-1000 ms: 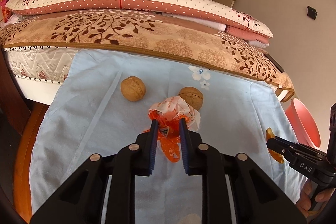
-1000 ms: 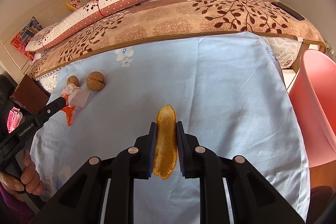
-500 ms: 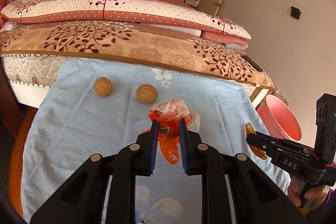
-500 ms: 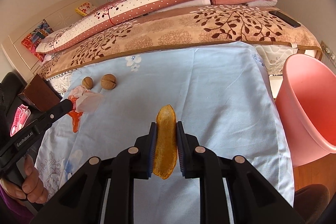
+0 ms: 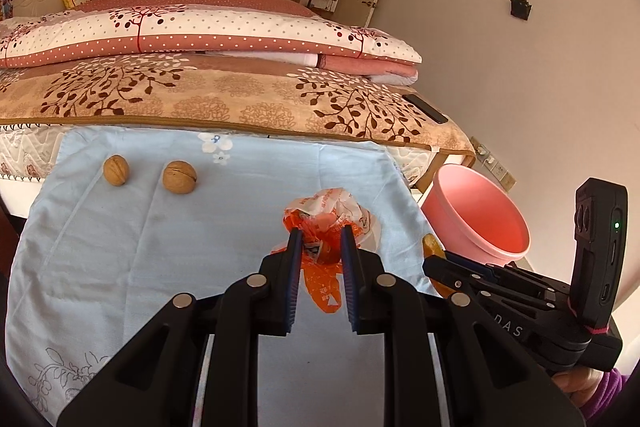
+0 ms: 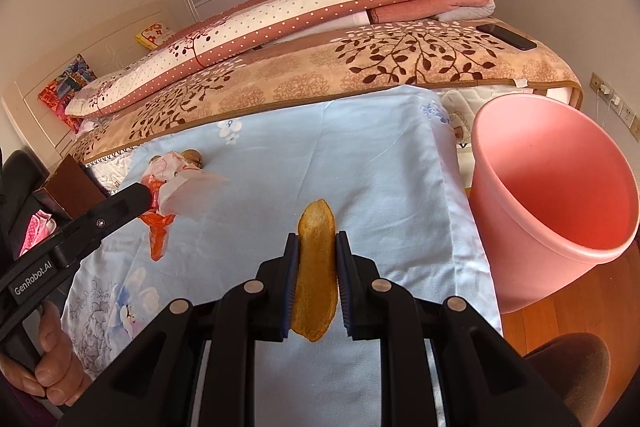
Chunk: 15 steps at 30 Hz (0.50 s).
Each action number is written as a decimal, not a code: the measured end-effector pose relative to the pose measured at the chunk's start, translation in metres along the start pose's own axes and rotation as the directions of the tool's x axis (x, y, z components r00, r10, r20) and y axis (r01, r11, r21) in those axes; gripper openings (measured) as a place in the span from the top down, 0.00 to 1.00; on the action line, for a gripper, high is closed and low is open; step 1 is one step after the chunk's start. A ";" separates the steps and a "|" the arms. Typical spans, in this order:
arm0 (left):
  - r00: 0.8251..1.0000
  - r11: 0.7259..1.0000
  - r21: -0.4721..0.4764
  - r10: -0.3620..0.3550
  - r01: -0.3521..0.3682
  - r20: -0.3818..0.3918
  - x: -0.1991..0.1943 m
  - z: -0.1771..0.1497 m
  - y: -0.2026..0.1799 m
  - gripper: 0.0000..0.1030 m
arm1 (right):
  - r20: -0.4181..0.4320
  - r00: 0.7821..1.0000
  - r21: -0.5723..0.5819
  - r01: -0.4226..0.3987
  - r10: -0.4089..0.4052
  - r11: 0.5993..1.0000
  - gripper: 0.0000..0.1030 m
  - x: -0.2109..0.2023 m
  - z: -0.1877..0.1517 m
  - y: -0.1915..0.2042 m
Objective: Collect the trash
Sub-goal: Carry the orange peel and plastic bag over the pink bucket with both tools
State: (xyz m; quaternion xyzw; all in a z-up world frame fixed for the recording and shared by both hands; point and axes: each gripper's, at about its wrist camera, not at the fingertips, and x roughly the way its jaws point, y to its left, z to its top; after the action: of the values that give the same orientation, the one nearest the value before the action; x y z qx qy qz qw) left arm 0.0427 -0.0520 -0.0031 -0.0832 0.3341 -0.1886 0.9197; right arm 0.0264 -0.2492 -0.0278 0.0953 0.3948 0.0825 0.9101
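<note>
My left gripper is shut on a crumpled orange and white plastic bag and holds it above the light blue sheet. The bag also shows in the right wrist view, held by the left gripper. My right gripper is shut on a yellow-brown peel, lifted over the sheet. In the left wrist view the right gripper is at the lower right with the peel tip. A pink bin stands right of the bed, also in the left wrist view.
Two walnuts lie on the sheet at the far left. Folded quilts are stacked at the back of the bed. A dark phone lies on the brown blanket. Wooden floor lies beside the bin.
Both grippers have moved right toward the pink bin with their loads; the walnuts have slid left in the left wrist view and the bin looms larger in both views.
</note>
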 end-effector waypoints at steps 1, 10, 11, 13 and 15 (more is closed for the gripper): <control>1.000 1.000 0.002 -0.005 0.005 0.000 0.001 0.000 -0.004 0.82 | 0.004 1.000 0.001 0.002 -0.002 1.000 0.83 -0.002 -0.001 -0.002; 1.000 0.999 0.035 -0.020 0.020 -0.003 0.012 0.002 -0.038 0.82 | 0.031 0.999 0.029 0.018 -0.019 0.999 0.83 -0.016 -0.004 -0.025; 1.000 0.999 0.040 -0.021 0.021 -0.003 0.014 0.003 -0.041 0.81 | 0.036 0.999 0.033 0.021 -0.022 0.999 0.83 -0.018 -0.004 -0.028; 1.000 0.999 0.048 -0.021 0.021 -0.004 0.017 0.005 -0.048 0.82 | 0.046 0.998 0.041 0.029 -0.031 0.999 0.83 -0.022 -0.003 -0.034; 1.000 0.998 0.057 -0.023 0.023 -0.005 0.022 0.007 -0.055 0.82 | 0.057 0.998 0.050 0.036 -0.039 0.998 0.83 -0.026 -0.002 -0.040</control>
State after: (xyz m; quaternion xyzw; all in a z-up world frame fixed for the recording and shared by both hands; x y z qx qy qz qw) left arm 0.0465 -0.1106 0.0048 -0.0605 0.3295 -0.2088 0.9188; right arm 0.0104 -0.2940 -0.0201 0.1125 0.3717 0.0530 0.9200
